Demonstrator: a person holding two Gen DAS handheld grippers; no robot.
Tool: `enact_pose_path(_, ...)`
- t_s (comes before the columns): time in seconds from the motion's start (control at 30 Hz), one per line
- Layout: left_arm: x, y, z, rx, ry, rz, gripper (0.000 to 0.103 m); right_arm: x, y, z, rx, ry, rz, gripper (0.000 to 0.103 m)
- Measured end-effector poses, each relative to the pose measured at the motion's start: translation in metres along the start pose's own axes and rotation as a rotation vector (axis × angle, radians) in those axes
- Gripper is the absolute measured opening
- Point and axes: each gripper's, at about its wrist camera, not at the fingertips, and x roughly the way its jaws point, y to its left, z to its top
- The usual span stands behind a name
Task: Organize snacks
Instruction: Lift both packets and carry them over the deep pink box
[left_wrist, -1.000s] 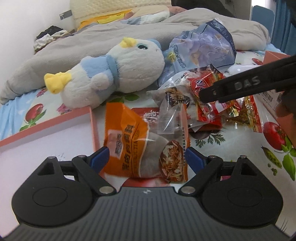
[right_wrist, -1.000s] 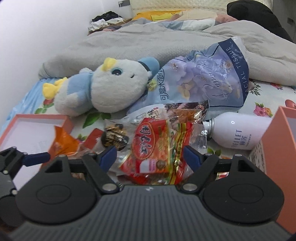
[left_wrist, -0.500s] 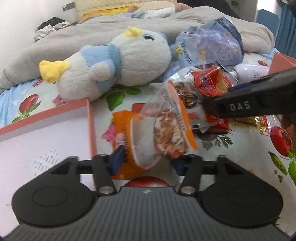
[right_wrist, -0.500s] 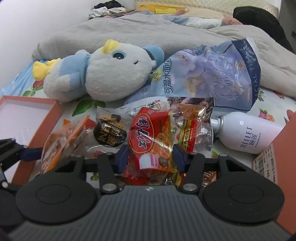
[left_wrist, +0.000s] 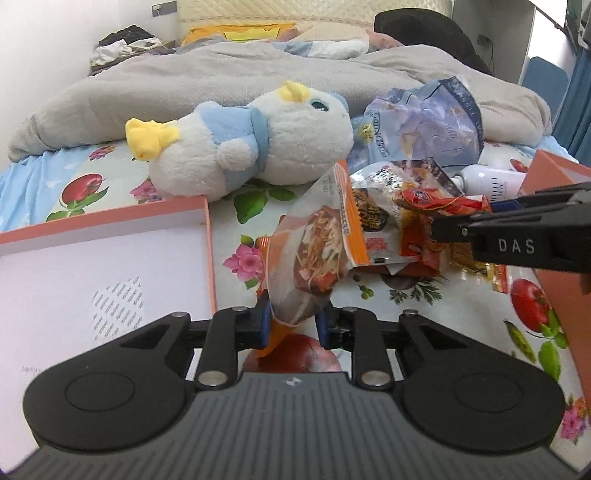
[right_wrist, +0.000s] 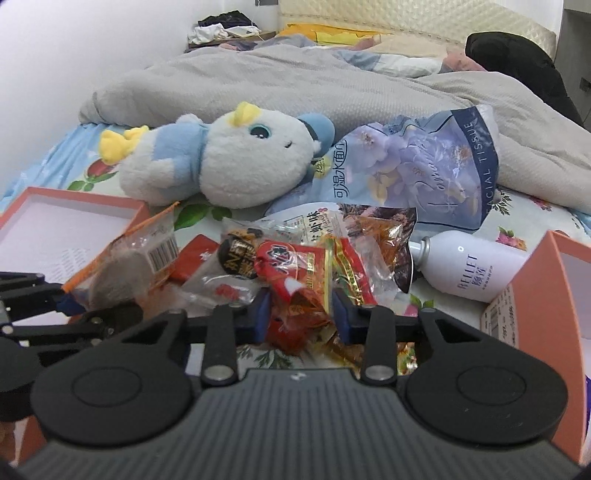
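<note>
Between the left gripper's (left_wrist: 291, 325) fingers, a crinkly orange-and-clear snack bag (left_wrist: 317, 254) is pinched tight. Between the right gripper's (right_wrist: 301, 314) fingers, a shiny red snack bag (right_wrist: 295, 273) is squeezed.

The bed (left_wrist: 110, 173), under a fruit-and-flower print sheet, carries a grey blanket (left_wrist: 221, 77) heaped across the back, a plush bird (left_wrist: 251, 147), a tissue pack (right_wrist: 424, 173), a white bottle (right_wrist: 472, 273), a loose pile of snack packets (right_wrist: 332, 251) and an open orange box (left_wrist: 210, 236) at the left.
</note>
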Motion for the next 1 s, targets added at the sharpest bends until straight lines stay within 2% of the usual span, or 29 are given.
enact_pose_path(0.5, -0.071, -0.022, -0.031, -0.032, -0.022, -0.024, 0.026, -0.067, 0.004, -0.041, 0.025, -0.014, -0.005, 0.036)
enact_pose_path(1.0, -0.122, -0.052, -0.065, -0.055, 0.021, -0.062, 0.026, -0.126, 0.001, -0.096, 0.079, -0.005, -0.010, 0.036)
